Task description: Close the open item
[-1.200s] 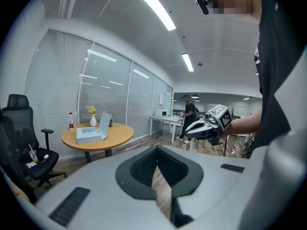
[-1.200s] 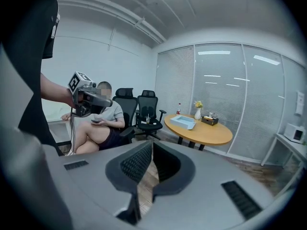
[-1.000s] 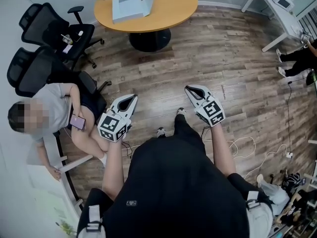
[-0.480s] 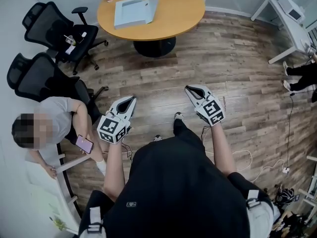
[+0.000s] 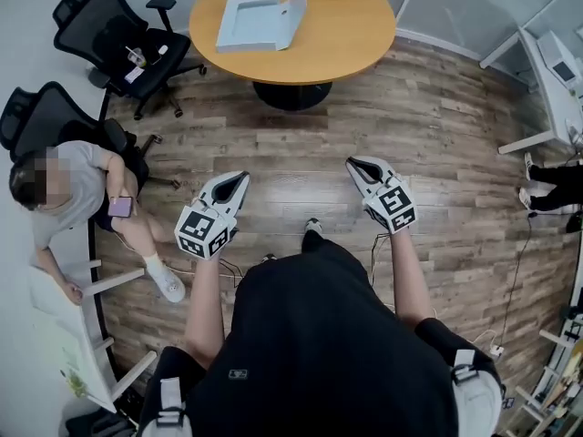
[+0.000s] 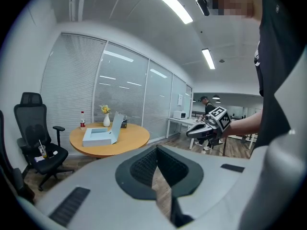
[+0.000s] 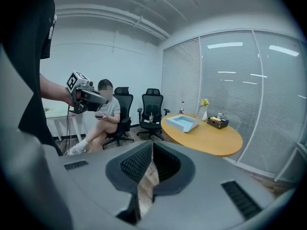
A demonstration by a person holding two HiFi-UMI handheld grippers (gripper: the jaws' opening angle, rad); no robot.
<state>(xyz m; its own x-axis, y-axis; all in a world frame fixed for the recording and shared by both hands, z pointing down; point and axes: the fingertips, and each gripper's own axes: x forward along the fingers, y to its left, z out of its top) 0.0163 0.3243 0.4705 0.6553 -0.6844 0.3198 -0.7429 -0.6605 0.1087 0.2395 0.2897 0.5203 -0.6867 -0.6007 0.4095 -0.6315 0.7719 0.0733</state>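
Weight should be no trouble here. The pale-blue box looks like a light, stiff card carton, a shallow tray with a lid hinged along one side, and it will likely neither bend nor break under a gentle push. It lies on the left part of the round wooden table at the far end of the room, with the lid standing nearly upright at the tray's right edge. You need not clamp anything: put a tip behind the lid's free upper edge, on its right face, and tip it leftward over the tray; the hinge should do the rest. The tabletop looks smooth, so an empty carton may skid — steady the tray's left wall with your other tool. Your left gripper has its jaws pressed together with nothing between them, only floorboards showing through the slit. Your right gripper is the same, closed and empty. You hold both out in front of your waist, forearms roughly parallel and well apart, noses aimed toward the far table and dipped a little, marker cubes facing up. Table and box are well apart from both tips. A seated person and black office chairs are at the left, off your line to the table.
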